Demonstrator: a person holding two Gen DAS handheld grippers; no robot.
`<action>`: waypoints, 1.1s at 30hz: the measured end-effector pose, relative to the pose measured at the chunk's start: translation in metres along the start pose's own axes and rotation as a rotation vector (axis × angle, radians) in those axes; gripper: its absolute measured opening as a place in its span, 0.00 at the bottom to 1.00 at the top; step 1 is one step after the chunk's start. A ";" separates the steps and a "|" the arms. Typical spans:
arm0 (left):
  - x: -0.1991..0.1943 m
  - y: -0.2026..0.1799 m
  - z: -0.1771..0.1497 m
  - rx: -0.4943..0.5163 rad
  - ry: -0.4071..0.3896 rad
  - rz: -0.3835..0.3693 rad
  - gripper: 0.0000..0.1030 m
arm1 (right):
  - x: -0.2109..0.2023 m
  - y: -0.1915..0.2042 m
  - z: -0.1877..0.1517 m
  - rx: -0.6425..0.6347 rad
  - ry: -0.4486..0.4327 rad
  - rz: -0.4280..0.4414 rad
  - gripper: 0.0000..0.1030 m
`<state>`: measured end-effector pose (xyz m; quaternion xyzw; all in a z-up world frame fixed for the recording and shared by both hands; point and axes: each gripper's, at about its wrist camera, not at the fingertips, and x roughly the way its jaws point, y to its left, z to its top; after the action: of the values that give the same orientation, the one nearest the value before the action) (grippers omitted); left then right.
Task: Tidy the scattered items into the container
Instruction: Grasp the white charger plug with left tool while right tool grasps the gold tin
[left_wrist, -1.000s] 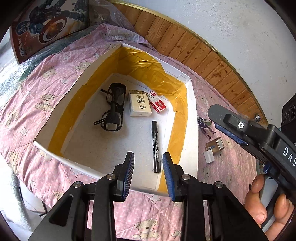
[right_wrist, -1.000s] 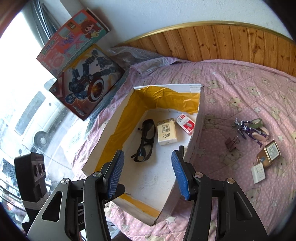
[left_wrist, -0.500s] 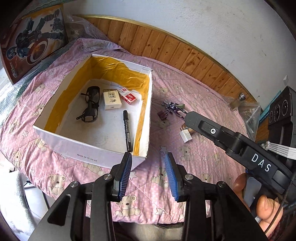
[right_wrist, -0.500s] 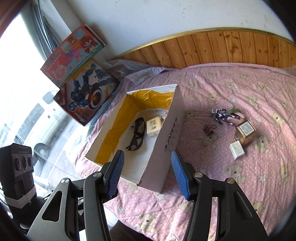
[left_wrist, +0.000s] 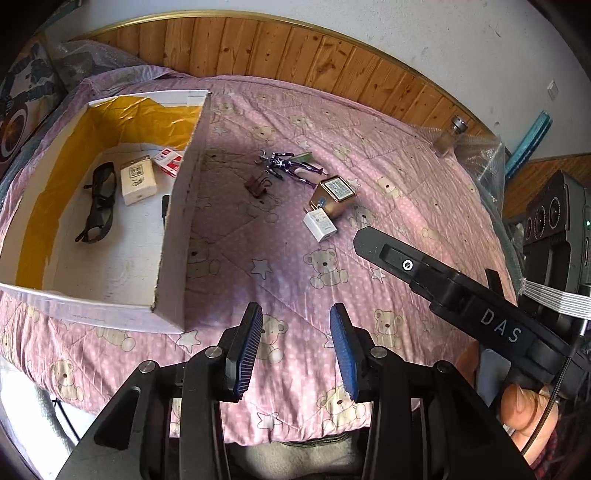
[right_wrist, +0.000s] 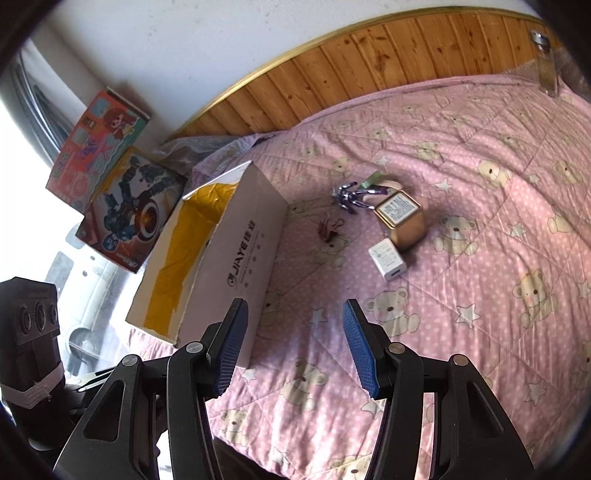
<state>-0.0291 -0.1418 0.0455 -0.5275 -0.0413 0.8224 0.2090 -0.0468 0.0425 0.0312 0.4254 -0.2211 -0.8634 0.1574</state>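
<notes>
A white cardboard box (left_wrist: 173, 236) (right_wrist: 243, 251) lined with yellow tape sits at the left of the pink quilt. Inside lie dark glasses (left_wrist: 98, 203), a cream packet (left_wrist: 137, 180), a red-and-white packet (left_wrist: 169, 161) and a black marker (left_wrist: 164, 208). On the quilt to its right lie a purple figurine (left_wrist: 286, 167) (right_wrist: 356, 195), a brown binder clip (left_wrist: 257, 185) (right_wrist: 328, 229), a gold tin (left_wrist: 332, 195) (right_wrist: 400, 219) and a white charger (left_wrist: 320, 226) (right_wrist: 388, 258). My left gripper (left_wrist: 295, 347) and right gripper (right_wrist: 291, 347) both hang open and hold nothing, near the quilt's front edge.
Wooden panelling (left_wrist: 295, 51) runs behind the bed. Toy boxes (right_wrist: 122, 206) lean by the window at the left. A small glass bottle (left_wrist: 448, 138) (right_wrist: 546, 66) stands at the far right by clear plastic wrap. A hand (left_wrist: 528, 410) holds the right tool.
Both grippers have pulled back from above the box and swung right; the loose items on the quilt have come into fuller view. The jaws stay open.
</notes>
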 end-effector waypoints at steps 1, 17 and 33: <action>0.007 -0.002 0.003 0.002 0.012 0.001 0.41 | 0.001 -0.007 0.002 0.014 0.000 -0.004 0.55; 0.108 -0.032 0.053 0.026 0.136 0.010 0.41 | 0.036 -0.073 0.046 0.020 0.026 -0.091 0.55; 0.169 -0.029 0.078 -0.020 0.185 0.036 0.41 | 0.121 -0.083 0.092 -0.216 0.168 -0.137 0.55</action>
<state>-0.1493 -0.0376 -0.0554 -0.6038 -0.0205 0.7734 0.1917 -0.1990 0.0806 -0.0417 0.4906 -0.0833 -0.8523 0.1609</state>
